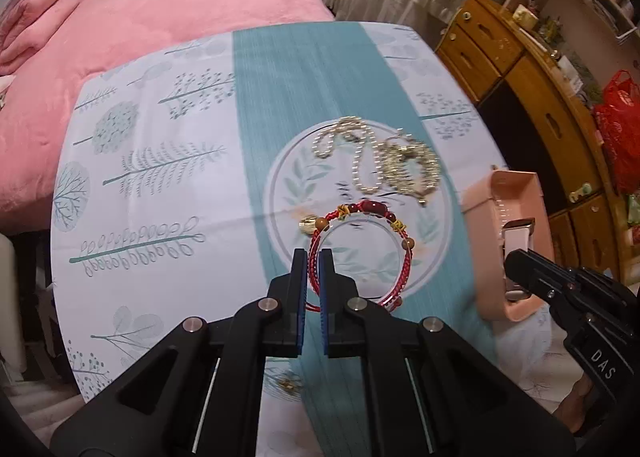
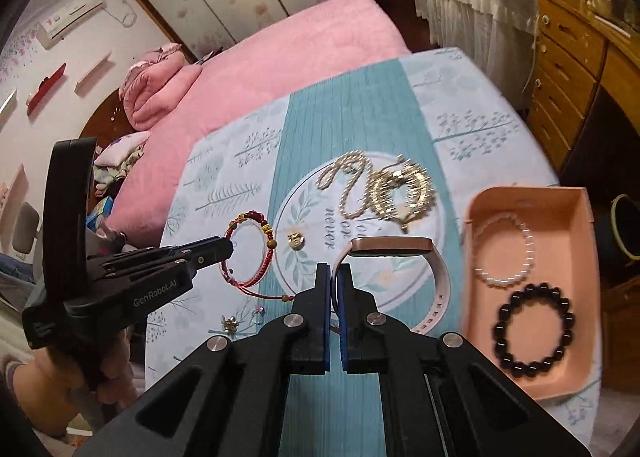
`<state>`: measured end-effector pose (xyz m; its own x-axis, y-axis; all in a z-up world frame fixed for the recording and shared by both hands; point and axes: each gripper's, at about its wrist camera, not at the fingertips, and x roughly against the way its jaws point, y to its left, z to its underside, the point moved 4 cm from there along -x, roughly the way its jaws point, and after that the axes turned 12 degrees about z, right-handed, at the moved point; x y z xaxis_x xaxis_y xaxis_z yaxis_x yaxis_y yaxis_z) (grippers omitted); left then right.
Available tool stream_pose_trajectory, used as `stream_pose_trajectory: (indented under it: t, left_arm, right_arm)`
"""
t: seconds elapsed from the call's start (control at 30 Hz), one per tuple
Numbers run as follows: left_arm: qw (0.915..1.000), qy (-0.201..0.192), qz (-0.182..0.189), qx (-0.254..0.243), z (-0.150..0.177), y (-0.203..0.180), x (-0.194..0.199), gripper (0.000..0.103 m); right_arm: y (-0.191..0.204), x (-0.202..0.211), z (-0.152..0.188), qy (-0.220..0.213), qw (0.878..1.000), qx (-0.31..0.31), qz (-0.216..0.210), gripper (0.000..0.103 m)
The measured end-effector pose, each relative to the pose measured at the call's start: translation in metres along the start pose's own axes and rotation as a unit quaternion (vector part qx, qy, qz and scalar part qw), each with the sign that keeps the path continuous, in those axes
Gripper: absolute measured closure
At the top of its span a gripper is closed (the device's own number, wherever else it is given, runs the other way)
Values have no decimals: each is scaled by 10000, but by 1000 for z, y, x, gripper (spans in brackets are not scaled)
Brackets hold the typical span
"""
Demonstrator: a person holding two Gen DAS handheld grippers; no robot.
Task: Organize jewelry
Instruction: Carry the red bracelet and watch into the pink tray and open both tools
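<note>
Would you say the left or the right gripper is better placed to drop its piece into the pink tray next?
Probably the right gripper: it holds the pink watch just beside the pink tray, while the left gripper, holding the red bracelet, is farther across the table.

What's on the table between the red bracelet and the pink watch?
A small gold charm on the leaf-print tablecloth, seen in the right wrist view.

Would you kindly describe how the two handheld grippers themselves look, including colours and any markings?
Both are matte black plastic. The left gripper and right gripper each have two flat black fingers lined with blue pads, angular linkage arms and round silver pivot pins. White lettering on their bodies reads "GenRobot.AI" on the left, "DAS" on the right.
</note>
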<state>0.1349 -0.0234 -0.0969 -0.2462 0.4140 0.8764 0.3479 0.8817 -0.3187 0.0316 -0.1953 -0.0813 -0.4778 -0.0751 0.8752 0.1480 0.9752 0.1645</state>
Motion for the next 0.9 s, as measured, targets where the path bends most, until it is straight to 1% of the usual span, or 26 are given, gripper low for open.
stream_pose_trajectory:
  t: [0.1,0.2,0.37,0.5,0.7,0.8,0.9]
  left_arm:
    - [9999,-11,92,-126,0,-19,3,100]
    - [9994,-10,224,-261,0,-42,4,100]
    - [9974,92,431,-564,0,-87,-4,100]
    - [9945,236,586,-834,4,-127,-18,100]
    - [9895,510,747,-1132,17,-178,-45,100]
    - [9879,589,734,-1237,19,-197,-59,100]
    - [9882,611,673,-1232,15,-210,-75,100]
  right_arm:
    - [-19,17,2,-52,9999,-47,110,100]
    - [-48,29,9,-25,9994,-187,293,100]
    - [-97,37,31,156,9974,-476,522,100]
    - [-126,38,49,268,9959,-673,535,100]
    - [-151,39,61,295,9960,-682,494,100]
    - [-160,41,64,285,9969,-587,449,100]
    - [-159,37,63,316,9974,-521,384,100]
